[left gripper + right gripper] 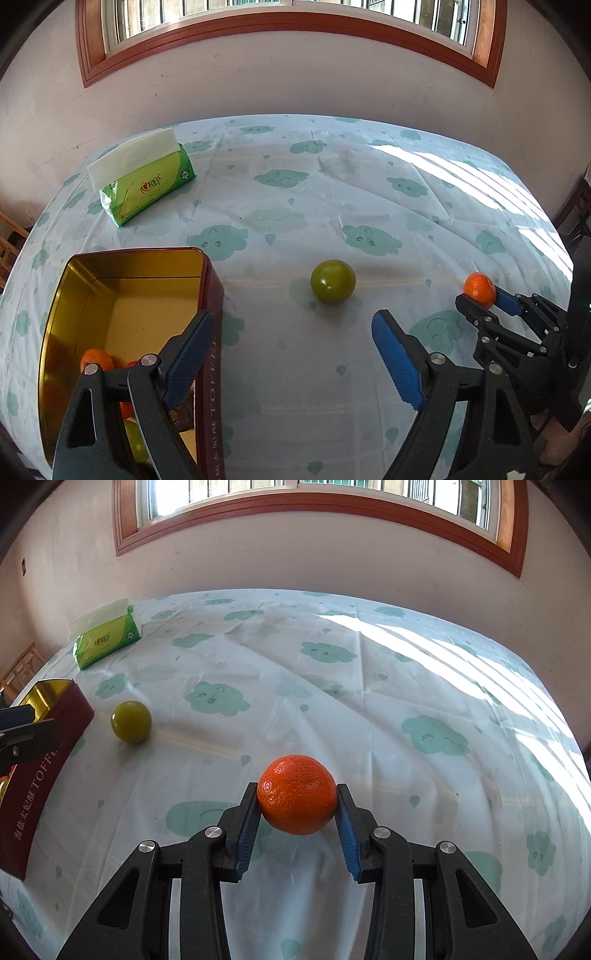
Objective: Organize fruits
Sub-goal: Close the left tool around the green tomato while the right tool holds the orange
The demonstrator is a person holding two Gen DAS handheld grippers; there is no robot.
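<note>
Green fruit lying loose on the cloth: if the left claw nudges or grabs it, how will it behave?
The green fruit looks round and sits free, so a nudge would probably roll it. Its skin shines, so the pads may slip unless they close across its middle. The left claw stands open, seemingly wide enough to straddle it.

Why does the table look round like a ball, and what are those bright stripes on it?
Both wrist views use a fisheye lens, so the tablecloth bulges and the window frame curves. In the right wrist view, the stripes are sunlight; the left wrist view shows them too. Both views are sharp, and the green fruit has a small shiny spot.
</note>
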